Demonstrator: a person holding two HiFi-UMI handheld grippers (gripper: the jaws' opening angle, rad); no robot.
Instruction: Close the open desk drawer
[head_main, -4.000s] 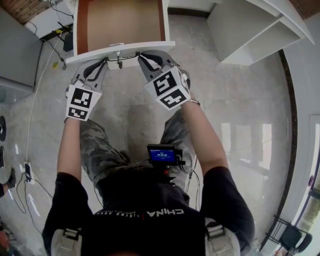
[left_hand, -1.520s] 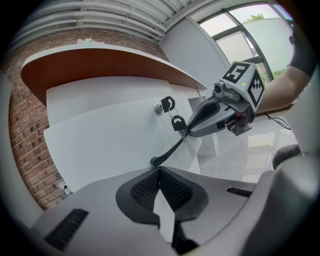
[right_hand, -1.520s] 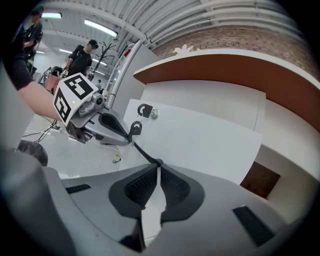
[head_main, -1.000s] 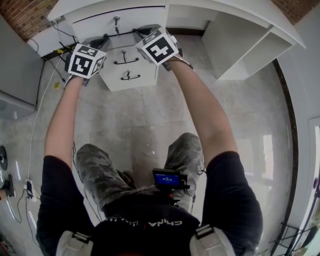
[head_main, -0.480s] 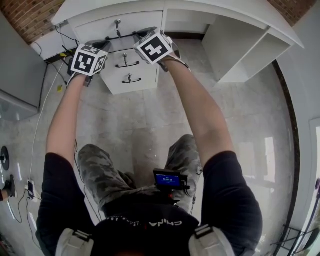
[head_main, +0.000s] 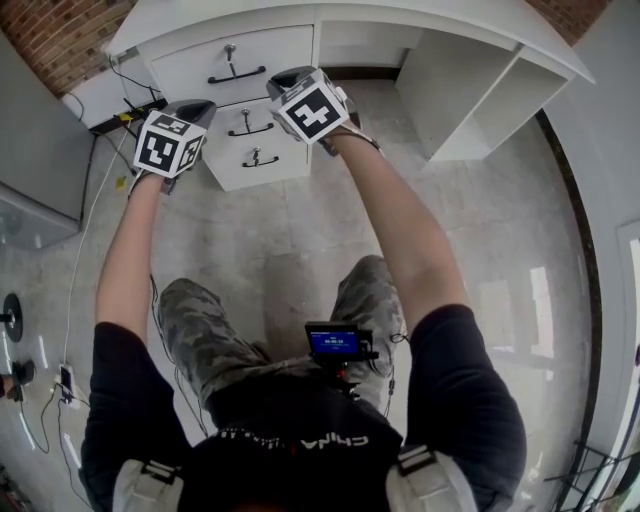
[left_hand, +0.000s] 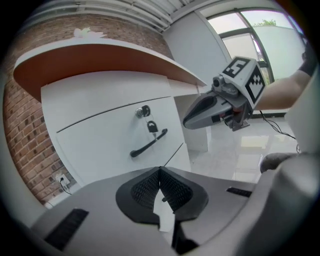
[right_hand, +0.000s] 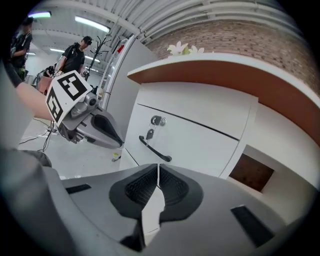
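**Top drawer** (head_main: 235, 58): white front, sitting flush in the face of the white counter (head_main: 420, 25); no gap shows in either gripper view. It has a dark bar handle (head_main: 237, 73) with a round lock (head_main: 230, 47) above it. A small dark tag (left_hand: 151, 127) hangs from the lock.

**Lower drawers** (head_main: 255, 140): two, stacked under the top drawer, each with its own dark handle, both shut.

**Left gripper** (head_main: 203, 104): held in front of the drawer stack to the left of the handles, clear of the fronts. Fingers (left_hand: 148, 187) are pressed together with nothing between them.

**Right gripper** (head_main: 282, 76): held just right of the top drawer's handle, not touching it. Fingers (right_hand: 172, 186) are closed tip to tip, empty. The two grippers are near each other but apart.

**Open shelf bay** (head_main: 480, 90): right part of the counter, white walls.

**Brick wall** (head_main: 60, 30): behind the counter.

**Floor** (head_main: 300, 220): pale glossy tile, with cables (head_main: 70, 300) trailing along its left side.

**Small screen device** (head_main: 335, 340): lit blue, at the person's waist, above camouflage-patterned trousers (head_main: 200, 330).

**Bystanders** (right_hand: 75, 52): two, far off in the right gripper view.
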